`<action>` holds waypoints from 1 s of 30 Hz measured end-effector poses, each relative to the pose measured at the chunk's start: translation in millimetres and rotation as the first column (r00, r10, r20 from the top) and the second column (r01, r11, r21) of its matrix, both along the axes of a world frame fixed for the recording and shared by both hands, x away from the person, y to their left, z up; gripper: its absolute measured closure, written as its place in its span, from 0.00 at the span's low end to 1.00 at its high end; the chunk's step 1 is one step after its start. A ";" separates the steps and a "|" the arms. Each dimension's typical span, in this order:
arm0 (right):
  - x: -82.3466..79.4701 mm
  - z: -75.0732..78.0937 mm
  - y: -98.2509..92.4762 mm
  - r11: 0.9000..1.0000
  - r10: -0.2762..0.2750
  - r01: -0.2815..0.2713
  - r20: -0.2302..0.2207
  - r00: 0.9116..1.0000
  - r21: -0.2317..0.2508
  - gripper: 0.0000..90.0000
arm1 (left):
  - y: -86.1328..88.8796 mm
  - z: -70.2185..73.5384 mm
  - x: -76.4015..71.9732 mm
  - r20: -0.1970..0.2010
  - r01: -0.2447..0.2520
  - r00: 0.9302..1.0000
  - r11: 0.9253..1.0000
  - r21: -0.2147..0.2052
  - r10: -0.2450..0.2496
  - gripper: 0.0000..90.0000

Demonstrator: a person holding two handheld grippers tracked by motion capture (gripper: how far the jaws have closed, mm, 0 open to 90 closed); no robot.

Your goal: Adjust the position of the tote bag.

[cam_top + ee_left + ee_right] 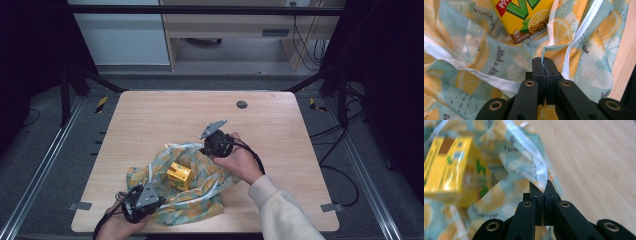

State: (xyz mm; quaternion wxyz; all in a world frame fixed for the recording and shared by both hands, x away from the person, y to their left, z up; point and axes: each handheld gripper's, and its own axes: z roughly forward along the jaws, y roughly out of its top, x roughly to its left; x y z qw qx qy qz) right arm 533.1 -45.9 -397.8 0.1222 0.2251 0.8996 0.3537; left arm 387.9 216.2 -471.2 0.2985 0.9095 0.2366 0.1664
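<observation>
Lemon-print cloth [190,192], one piece, is spread on the desk [150,120] under one yellow drink carton [179,175]. Soft, light and easily bunched, it is best taken at its pale hem. Near the carton, the left gripper [543,60] and right gripper [541,186] each have jaws pinched on a fold.

Carton [524,18] top cut off by left gripper view's edge, blurred in right gripper view; left hand [116,227] partly off-frame.

Bright, even table light; right gripper view blurred.
</observation>
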 end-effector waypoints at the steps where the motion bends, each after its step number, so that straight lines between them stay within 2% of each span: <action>1: 3.8 1.1 0.6 1.000 -0.005 0.005 -0.001 1.000 0.001 0.99 | -0.1 -0.9 0.4 0.001 0.000 1.000 1.000 0.011 0.000 1.00; 4: 20.6 -3.6 3.3 1.000 -0.028 0.028 -0.026 0.999 -0.003 0.99 | 0.7 -3.4 1.8 -0.013 -0.006 1.000 1.000 0.029 0.006 1.00; 9: 42.4 -26.6 8.0 0.997 -0.071 0.069 -0.072 0.995 -0.038 0.99 | 2.5 -6.9 4.2 -0.022 -0.020 1.000 0.999 0.049 0.021 0.99; 21: 61.9 -64.0 0.8 0.990 -0.132 0.125 -0.117 0.984 -0.064 0.99 | 4.5 -10.0 6.4 -0.033 -0.038 0.999 0.996 0.085 0.041 1.00; 30: 69.3 -69.7 -9.2 0.986 -0.166 0.162 -0.106 0.980 -0.050 0.99 | 5.2 -10.1 6.0 -0.027 -0.045 0.998 0.994 0.098 0.048 1.00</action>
